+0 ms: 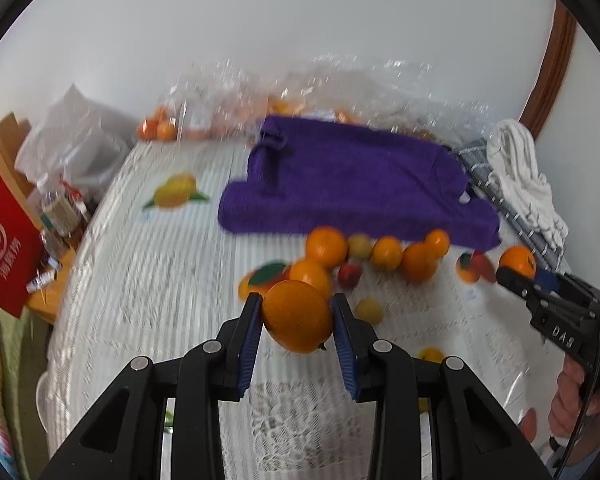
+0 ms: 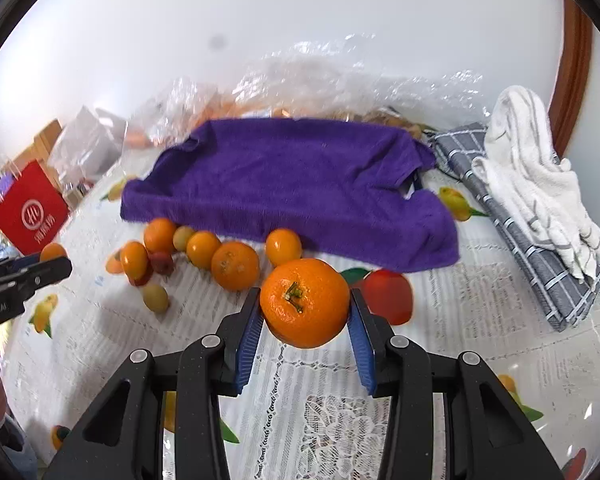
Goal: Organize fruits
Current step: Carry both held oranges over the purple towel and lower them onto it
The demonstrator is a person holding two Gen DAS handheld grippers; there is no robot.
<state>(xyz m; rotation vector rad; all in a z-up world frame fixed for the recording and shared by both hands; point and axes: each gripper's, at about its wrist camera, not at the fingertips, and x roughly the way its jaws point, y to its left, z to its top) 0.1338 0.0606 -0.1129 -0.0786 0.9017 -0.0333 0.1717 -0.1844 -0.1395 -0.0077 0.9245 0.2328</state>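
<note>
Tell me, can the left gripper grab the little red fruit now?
Probably not yet. The left gripper is already shut on an orange, so its jaws are full. The red fruit lies among the loose oranges, otherwise uncovered.

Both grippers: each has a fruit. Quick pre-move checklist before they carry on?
1. Left gripper pads on both sides of its orange: ok.
2. Right gripper pads on both sides of the stemmed orange: ok.
3. Both held fruits clear of the tablecloth: seem lifted, ok.
4. Loose fruit row at the purple towel edge undisturbed: ok.
5. Drop-off container in view: not ok, none recognisable in either view.
6. The two grippers clear of each other: ok, they are well apart.
</note>
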